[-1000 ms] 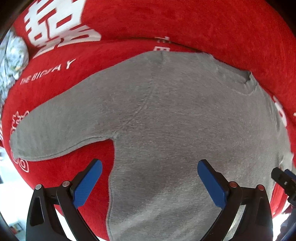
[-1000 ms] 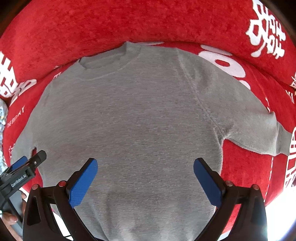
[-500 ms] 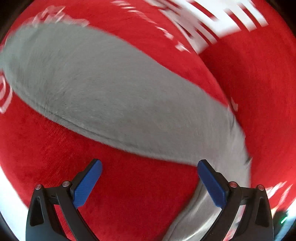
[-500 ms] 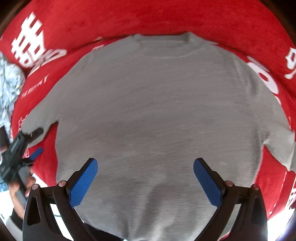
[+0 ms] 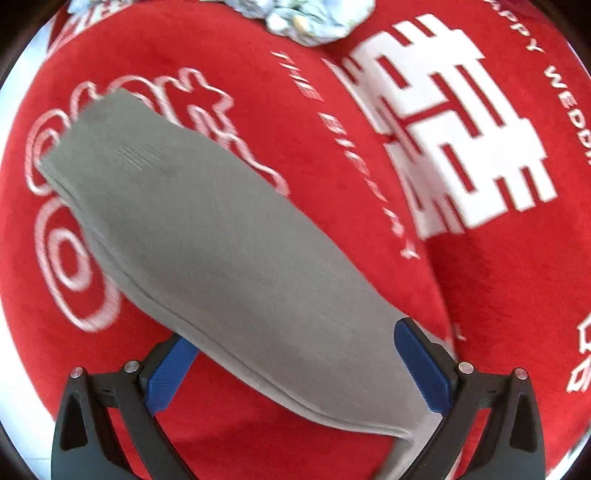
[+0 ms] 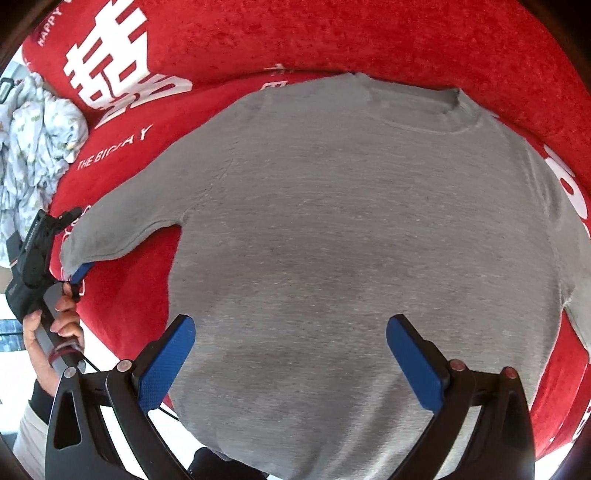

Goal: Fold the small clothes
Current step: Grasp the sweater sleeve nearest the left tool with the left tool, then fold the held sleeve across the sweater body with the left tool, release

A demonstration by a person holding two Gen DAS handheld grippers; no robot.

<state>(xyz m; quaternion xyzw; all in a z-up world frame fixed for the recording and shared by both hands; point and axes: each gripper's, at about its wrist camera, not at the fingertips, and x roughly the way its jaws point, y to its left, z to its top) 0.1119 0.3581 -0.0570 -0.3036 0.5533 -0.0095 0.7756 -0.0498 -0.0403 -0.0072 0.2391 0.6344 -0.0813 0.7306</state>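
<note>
A small grey long-sleeved sweater (image 6: 362,236) lies flat on a red plush cover, neck at the far side. My right gripper (image 6: 290,354) is open and empty above its lower body. The left sleeve (image 5: 207,236) runs diagonally through the left wrist view. My left gripper (image 5: 291,362) is open, and the sleeve passes between its blue pads (image 5: 421,365). In the right wrist view the left gripper (image 6: 74,275) sits at the sleeve's cuff end, held by a hand.
The red cover (image 5: 480,280) has white characters and lettering and rises into a padded back (image 6: 369,33). A crumpled pale printed cloth (image 6: 37,147) lies at the far left, also at the top of the left wrist view (image 5: 314,18). The cover's front edge drops to a bright floor.
My left gripper has swung left from the sweater's body to the left sleeve and moved down so the sleeve lies between its pads. My right gripper has shifted its view left over the body.
</note>
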